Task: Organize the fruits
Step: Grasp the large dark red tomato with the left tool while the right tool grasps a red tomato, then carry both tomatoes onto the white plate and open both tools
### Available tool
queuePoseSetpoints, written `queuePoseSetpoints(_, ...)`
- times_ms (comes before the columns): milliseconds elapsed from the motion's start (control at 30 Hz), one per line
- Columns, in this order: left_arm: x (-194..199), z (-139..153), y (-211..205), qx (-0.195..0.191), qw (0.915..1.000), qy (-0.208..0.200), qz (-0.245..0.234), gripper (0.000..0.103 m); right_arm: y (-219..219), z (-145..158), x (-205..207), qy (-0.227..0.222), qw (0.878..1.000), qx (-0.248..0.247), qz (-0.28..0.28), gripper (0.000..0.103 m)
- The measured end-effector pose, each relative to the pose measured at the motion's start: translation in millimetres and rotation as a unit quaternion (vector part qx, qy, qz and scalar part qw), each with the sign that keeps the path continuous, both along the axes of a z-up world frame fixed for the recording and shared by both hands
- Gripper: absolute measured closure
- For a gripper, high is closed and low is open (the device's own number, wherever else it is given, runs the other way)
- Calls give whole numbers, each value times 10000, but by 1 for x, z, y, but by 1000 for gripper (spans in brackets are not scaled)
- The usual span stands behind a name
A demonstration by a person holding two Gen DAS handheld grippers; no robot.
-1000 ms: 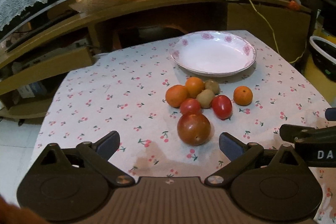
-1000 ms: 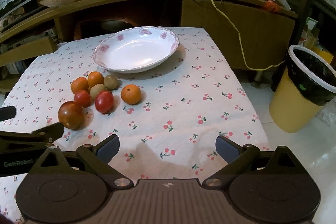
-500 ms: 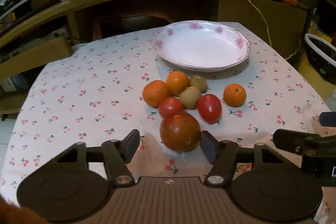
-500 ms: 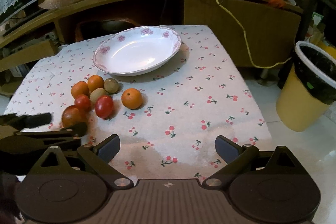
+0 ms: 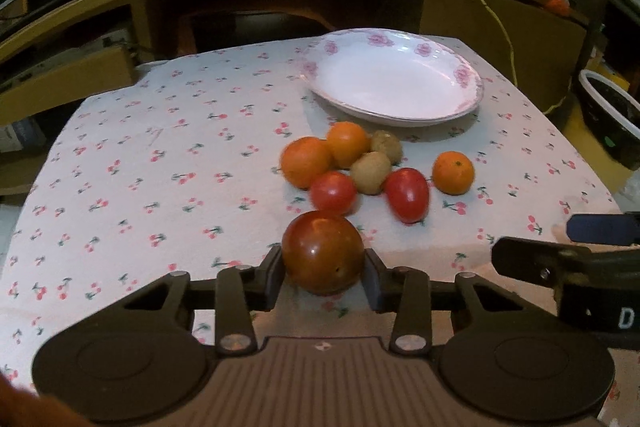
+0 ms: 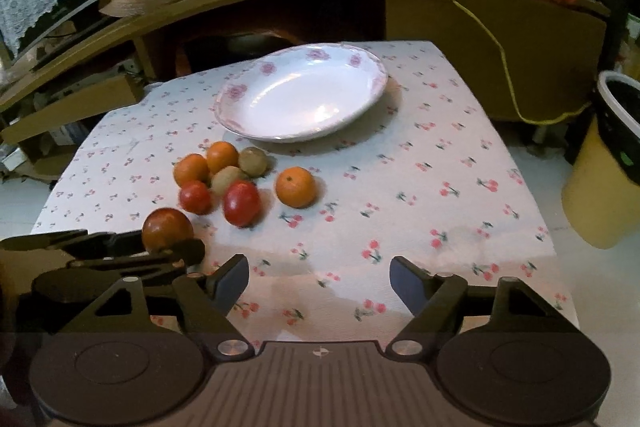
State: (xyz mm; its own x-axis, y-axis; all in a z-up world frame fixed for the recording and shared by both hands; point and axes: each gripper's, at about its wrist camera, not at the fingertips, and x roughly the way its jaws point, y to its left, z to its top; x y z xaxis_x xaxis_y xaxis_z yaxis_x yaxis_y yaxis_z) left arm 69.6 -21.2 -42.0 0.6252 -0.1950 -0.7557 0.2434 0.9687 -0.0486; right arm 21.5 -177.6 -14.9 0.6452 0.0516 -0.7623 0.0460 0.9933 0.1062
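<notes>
left gripper: just clamped dark-red glossy tomato | right gripper: narrowing, empty

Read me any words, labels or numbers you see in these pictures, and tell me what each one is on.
"D": a lone white letter on the right gripper's black body at the left wrist view's edge; the rest is cut off.
No other readable text: the plate carries only pink flowers, the tablecloth only cherries.

The surface wore a white cloth printed with small red cherries. The plate was white with pink flowers round its rim. Low in the frame sat a dark red-brown tomato; above it, two red tomatoes, three oranges, two greenish-brown kiwis.
</notes>
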Motion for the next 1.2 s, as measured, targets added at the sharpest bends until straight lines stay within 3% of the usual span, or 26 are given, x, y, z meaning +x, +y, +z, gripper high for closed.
queuePoseSetpoints(400, -5, -2, 23, -21, 9999, 104, 6, 58, 29, -11, 36, -48, 9966, 407, 717, 46)
queuePoseSetpoints(667, -8, -4, 23, 35, 9999, 35, -106, 57, 36, -22, 57, 43, 9956, 412, 844, 61)
queuePoseSetpoints(800, -8, -5, 23, 45, 9999, -20, -151, 56, 41, -24, 63, 14, 9949, 311, 963, 63)
queuePoseSetpoints(900, -7, -5, 24, 27, 9999, -12, -141, 56, 43, -24, 64, 8, 9950, 130, 992, 73)
queuePoseSetpoints(1200, -7, 4, 24, -45, 10000, 29, -59, 58, 35, -17, 53, 97, 9948, 132, 1004, 74)
